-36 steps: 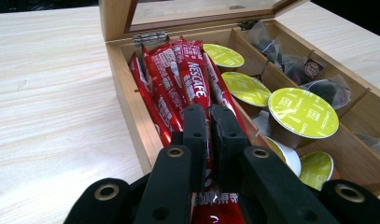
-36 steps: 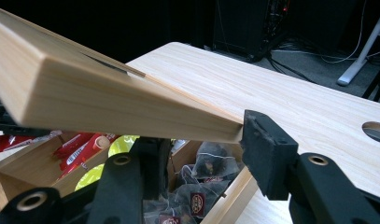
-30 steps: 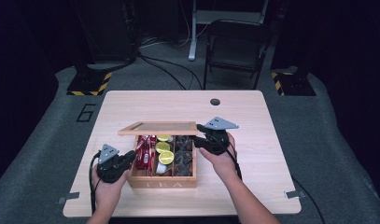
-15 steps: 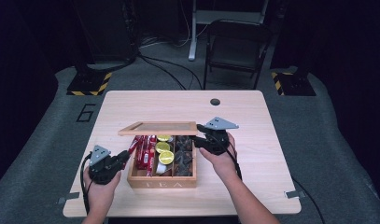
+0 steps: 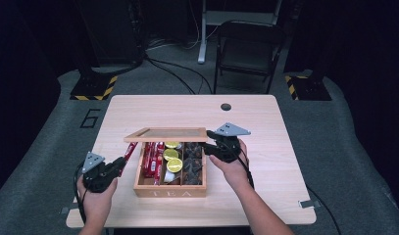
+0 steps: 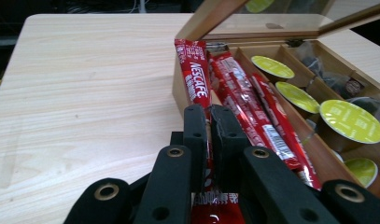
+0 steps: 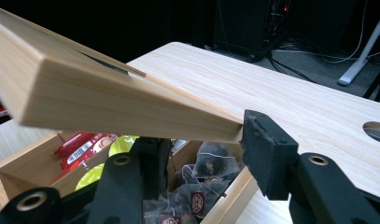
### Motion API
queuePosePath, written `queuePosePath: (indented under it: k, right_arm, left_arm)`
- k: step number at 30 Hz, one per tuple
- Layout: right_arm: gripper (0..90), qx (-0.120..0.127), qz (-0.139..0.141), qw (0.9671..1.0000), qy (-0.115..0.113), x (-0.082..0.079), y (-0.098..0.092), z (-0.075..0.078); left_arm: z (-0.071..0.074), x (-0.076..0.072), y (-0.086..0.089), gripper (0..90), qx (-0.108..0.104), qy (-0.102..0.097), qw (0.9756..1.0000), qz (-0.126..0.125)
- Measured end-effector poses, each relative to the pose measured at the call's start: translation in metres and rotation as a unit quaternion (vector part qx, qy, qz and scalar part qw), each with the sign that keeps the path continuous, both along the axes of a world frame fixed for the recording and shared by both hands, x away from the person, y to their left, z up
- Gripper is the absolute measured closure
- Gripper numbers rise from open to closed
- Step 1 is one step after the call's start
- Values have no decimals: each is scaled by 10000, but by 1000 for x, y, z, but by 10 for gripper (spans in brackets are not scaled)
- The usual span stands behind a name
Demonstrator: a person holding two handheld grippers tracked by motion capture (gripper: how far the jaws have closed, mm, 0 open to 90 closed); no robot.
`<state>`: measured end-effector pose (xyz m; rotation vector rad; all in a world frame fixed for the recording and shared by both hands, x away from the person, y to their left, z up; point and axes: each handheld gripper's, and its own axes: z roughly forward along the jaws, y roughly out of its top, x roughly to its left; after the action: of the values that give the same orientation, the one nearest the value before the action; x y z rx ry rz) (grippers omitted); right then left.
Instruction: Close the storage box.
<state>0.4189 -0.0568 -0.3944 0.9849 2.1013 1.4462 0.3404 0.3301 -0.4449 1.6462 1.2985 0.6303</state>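
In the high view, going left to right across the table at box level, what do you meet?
Left gripper pinching a red coffee stick → red sticks in the box → green-topped capsules → dark tea bags → right gripper gripping the lid.

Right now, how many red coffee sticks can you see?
4: one red coffee stick clamped in the left gripper, lifted over the tea box's left wall; three more in its left compartment. Others may be hidden underneath.
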Motion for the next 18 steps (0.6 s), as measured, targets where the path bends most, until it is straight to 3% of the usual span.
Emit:
queuePosePath:
  k: [10,18]
  right_arm:
    - [525,-2,1,10000,-1,0,0,0]
    - [525,-5,0,10000,2,0,0,0]
  left_arm:
    - [-1,1,12,848,-27,-2,9998,172]
    - [-9,5,19,849,16,117,9996,273]
